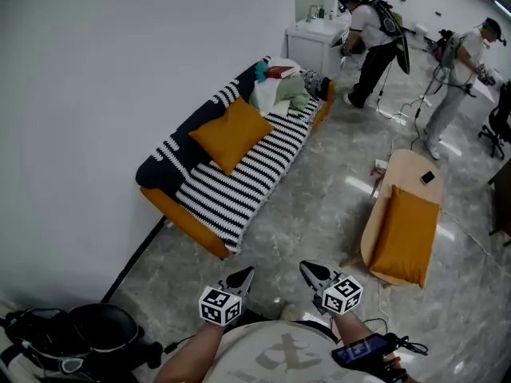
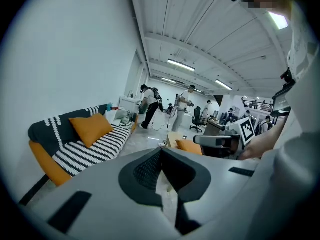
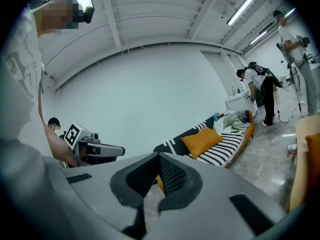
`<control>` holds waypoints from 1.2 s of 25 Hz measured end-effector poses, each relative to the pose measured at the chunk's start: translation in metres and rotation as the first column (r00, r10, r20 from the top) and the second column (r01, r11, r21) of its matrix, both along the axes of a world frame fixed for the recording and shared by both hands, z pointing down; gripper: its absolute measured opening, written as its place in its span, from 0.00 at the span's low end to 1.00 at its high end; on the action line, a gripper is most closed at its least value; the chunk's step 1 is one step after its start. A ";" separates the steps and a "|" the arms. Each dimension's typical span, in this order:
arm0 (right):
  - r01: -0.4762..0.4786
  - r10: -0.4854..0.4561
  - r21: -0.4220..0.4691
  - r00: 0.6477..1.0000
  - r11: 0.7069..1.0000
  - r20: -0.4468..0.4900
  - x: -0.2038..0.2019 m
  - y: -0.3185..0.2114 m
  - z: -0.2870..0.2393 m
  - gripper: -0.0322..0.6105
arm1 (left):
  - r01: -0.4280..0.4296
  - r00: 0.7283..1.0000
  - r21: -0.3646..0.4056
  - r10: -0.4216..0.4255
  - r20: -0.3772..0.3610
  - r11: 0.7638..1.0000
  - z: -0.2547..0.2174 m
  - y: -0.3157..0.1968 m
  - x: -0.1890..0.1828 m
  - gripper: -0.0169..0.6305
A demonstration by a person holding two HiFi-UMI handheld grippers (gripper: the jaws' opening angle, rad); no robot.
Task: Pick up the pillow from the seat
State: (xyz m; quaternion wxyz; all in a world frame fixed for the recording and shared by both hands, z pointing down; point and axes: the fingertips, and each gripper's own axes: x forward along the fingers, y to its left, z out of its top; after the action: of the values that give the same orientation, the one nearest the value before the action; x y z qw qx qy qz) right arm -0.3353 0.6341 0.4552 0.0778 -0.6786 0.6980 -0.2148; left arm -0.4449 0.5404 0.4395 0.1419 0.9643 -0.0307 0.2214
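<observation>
An orange pillow (image 1: pixel 231 132) leans on the back of a sofa (image 1: pixel 239 190) with a black-and-white striped cover, along the left wall. A second orange pillow (image 1: pixel 407 234) lies on a low wooden seat (image 1: pixel 411 170) at the right. My left gripper (image 1: pixel 242 278) and right gripper (image 1: pixel 313 271) are held side by side near my body, far from both pillows, shut and holding nothing. The left gripper view has the sofa pillow (image 2: pixel 91 128) at left and the seat pillow (image 2: pixel 189 146) ahead. The right gripper view shows the sofa pillow (image 3: pixel 202 140) ahead.
Clothes and bags (image 1: pixel 279 90) pile up at the sofa's far end. Two people (image 1: pixel 371 38) (image 1: pixel 459 78) stand by a white cabinet (image 1: pixel 319 38) at the back, with cables on the floor. A black bag and gear (image 1: pixel 80 337) lie at the bottom left.
</observation>
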 end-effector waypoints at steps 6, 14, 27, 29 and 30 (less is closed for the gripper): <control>-0.035 0.035 0.000 0.999 0.999 0.020 0.035 -0.009 0.003 0.07 | -0.020 1.000 0.012 0.020 0.000 1.000 -0.002 -0.015 0.031 0.04; -0.088 0.089 -0.030 0.996 0.996 0.027 0.089 -0.040 0.011 0.07 | -0.022 1.000 -0.044 0.022 0.002 0.999 0.023 -0.062 0.085 0.04; -0.102 0.099 -0.084 0.994 0.991 -0.039 0.190 -0.179 -0.003 0.07 | -0.062 0.998 -0.082 0.059 -0.035 0.995 0.019 -0.195 0.190 0.04; -0.095 0.091 -0.086 0.995 0.992 -0.053 0.196 -0.200 -0.006 0.07 | -0.055 0.998 -0.086 0.052 -0.038 0.995 0.019 -0.214 0.196 0.04; -0.093 0.087 -0.087 0.994 0.992 -0.062 0.200 -0.209 -0.007 0.07 | -0.051 0.998 -0.087 0.048 -0.041 0.995 0.019 -0.224 0.199 0.04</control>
State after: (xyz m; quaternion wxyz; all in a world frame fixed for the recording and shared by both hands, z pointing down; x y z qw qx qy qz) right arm -0.1351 0.4250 0.4478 0.0367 -0.7182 0.6583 -0.2225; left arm -0.2462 0.3168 0.4587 0.1791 0.9617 0.0057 0.2073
